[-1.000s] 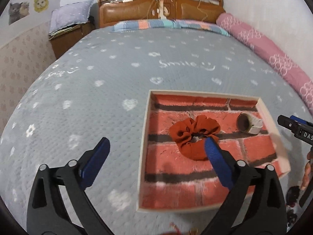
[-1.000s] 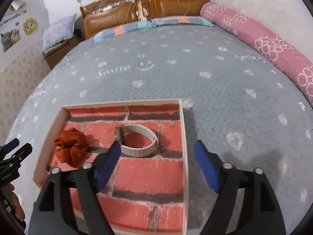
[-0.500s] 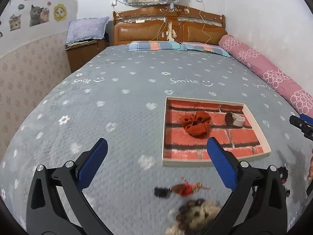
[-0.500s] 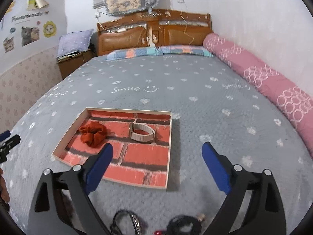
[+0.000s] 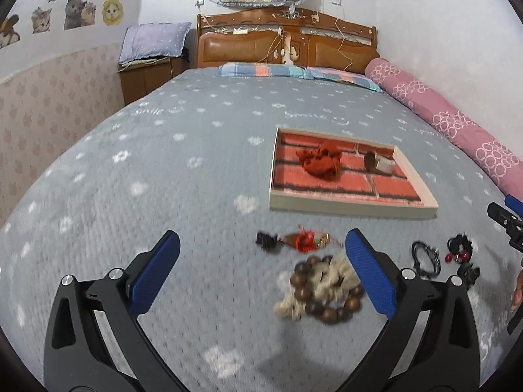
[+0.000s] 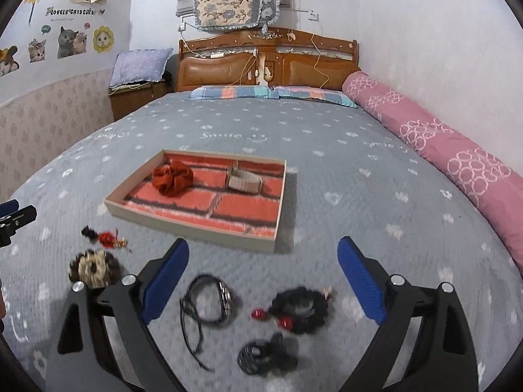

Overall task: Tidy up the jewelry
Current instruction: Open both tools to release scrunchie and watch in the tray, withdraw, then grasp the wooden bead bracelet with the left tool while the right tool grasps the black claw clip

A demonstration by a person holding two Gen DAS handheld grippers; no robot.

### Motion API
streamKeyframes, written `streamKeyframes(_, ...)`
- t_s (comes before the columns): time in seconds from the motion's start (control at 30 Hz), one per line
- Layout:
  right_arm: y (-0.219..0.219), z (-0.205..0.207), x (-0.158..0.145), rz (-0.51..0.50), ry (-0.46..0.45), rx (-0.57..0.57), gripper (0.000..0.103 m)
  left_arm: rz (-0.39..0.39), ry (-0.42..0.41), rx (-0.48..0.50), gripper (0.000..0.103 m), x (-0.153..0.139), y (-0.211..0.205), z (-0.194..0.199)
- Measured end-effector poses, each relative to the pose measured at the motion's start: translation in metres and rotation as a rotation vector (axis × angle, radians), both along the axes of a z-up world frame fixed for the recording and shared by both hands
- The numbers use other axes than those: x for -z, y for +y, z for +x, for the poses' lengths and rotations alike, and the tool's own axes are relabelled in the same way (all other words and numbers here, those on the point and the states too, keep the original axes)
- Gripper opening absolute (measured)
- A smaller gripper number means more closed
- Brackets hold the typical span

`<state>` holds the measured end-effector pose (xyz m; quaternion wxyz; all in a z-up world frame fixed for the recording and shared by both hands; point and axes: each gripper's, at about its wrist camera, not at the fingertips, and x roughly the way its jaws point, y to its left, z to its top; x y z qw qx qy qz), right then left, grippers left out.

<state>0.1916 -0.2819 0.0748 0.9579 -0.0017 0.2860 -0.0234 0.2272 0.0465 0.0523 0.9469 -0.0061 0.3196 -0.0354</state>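
Note:
A brick-patterned tray [image 5: 351,209] [image 6: 193,227] lies on the grey bedspread with a rust scrunchie [image 5: 319,162] [image 6: 173,178] and a beige band [image 5: 379,162] [image 6: 243,181] in it. Nearer me lie a red charm [image 5: 300,240] [image 6: 104,238], a brown bead bracelet with a cream scrunchie [image 5: 322,290] [image 6: 93,268], a black cord bracelet [image 6: 209,303] [image 5: 425,259], a black scrunchie with red beads [image 6: 300,307] and a black coil tie [image 6: 261,354]. My left gripper [image 5: 261,266] is open and empty above the beads. My right gripper [image 6: 263,276] is open and empty above the black pieces.
A rolled pink quilt [image 6: 457,160] lies along the bed's right side by the wall. The wooden headboard [image 6: 268,62] and striped pillows [image 6: 271,93] are at the far end. A nightstand [image 6: 134,96] stands to the left of the bed.
Both grippers have pulled back and up from the tray. The loose jewelry in front of the tray has come fully into view. Both stay open and empty.

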Motion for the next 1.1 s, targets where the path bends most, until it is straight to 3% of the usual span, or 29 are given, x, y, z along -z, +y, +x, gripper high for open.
streamKeyframes(0.2,-0.004,-0.018,0.020,-0.030,0.005,0.015,0.090,-0.002,0.038,-0.010,0.098,0.027,-0.001,-0.007)
streamKeyframes(0.4,-0.010,-0.035,0.042,-0.021,0.017,0.021,0.090,-0.075,0.081,-0.019,0.098,0.049,0.002,-0.004)
streamKeyframes(0.87,-0.012,-0.027,0.083,-0.036,0.118,0.020,0.089,-0.038,0.127,0.035,0.097,0.078,-0.016,0.010)
streamKeyframes(1.0,-0.010,-0.023,0.089,-0.036,0.148,0.013,0.077,-0.036,0.134,0.049,0.094,0.080,-0.019,0.014)
streamKeyframes(1.1,-0.008,-0.022,0.090,-0.035,0.151,0.000,0.076,-0.035,0.140,0.065,0.085,0.082,-0.022,0.018)
